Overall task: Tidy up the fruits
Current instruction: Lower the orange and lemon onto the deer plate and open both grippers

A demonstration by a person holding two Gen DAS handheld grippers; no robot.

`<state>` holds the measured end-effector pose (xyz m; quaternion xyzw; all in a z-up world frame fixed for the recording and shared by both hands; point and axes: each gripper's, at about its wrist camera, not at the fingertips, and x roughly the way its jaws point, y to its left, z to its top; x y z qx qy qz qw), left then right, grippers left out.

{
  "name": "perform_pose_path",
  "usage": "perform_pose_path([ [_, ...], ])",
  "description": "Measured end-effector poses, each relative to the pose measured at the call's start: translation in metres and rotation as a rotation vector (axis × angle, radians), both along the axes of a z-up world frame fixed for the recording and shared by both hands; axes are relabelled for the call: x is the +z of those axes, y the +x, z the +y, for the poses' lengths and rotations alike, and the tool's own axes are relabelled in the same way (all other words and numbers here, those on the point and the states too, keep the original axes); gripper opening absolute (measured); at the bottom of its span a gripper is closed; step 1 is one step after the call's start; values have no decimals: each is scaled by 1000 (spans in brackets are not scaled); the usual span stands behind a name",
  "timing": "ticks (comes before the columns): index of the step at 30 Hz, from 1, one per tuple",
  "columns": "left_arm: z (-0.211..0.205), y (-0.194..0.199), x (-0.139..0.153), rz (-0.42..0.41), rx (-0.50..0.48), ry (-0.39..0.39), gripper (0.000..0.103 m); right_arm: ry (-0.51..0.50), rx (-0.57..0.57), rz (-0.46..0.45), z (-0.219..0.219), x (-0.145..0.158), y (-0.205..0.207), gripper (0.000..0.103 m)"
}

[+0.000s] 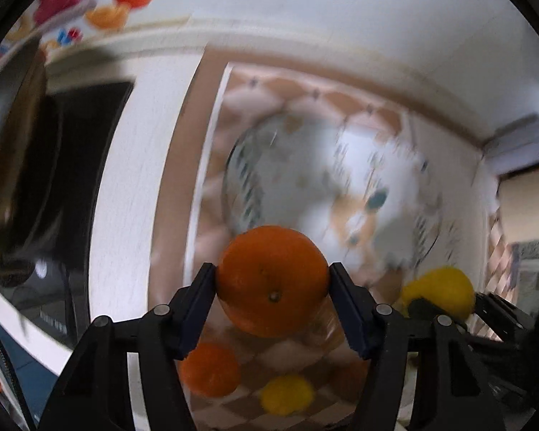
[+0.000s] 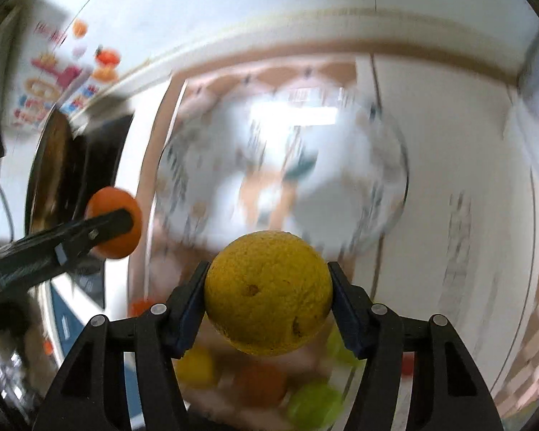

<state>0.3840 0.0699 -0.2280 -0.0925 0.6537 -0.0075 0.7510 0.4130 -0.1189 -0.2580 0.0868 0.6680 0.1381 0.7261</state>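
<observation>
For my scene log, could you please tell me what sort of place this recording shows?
Probably a home dining or kitchen corner. A checked tablecloth carries loose fruit, a clear glass bowl stands on it, and colourful fruit stickers decorate the white wall. Blur hides finer detail.

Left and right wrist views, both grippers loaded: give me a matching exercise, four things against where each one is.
Things:
1. round orange fruit
2. rough yellow citrus fruit
3. clear glass bowl
4. blurred green fruit

Places:
A. between the right gripper fingers
B. on the checkered cloth below the held fruit
C. ahead of both grippers
D. between the left gripper fingers

Pairs: 1-D, 2-A, 3-C, 4-B
</observation>
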Motion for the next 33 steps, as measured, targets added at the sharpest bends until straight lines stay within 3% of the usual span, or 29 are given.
perform_pose_path([
  [3, -4, 40, -5, 5, 2, 3, 61, -27, 0, 5, 3, -17, 46, 65],
  [7, -16, 92, -46, 77, 26, -24, 61, -77, 45, 25, 16, -40, 82, 65],
  [11, -13, 118, -74, 156, 47, -45, 61, -107, 86, 49, 29, -57, 103, 65],
  [17, -11, 124, -97, 227, 55, -53, 61, -127, 107, 90, 30, -77, 119, 65],
  [23, -12, 119, -101, 239, 39, -30, 62, -127, 109, 108, 34, -79, 128, 66],
  [24, -15, 121, -103, 240, 36, -24, 62, -127, 109, 115, 34, -79, 129, 68],
  [28, -16, 124, -107, 248, 50, -27, 62, -127, 92, 118, 32, -74, 126, 93],
  [33, -11, 119, -97, 207, 42, 21, 79, -161, 69, 112, 24, -63, 118, 93],
])
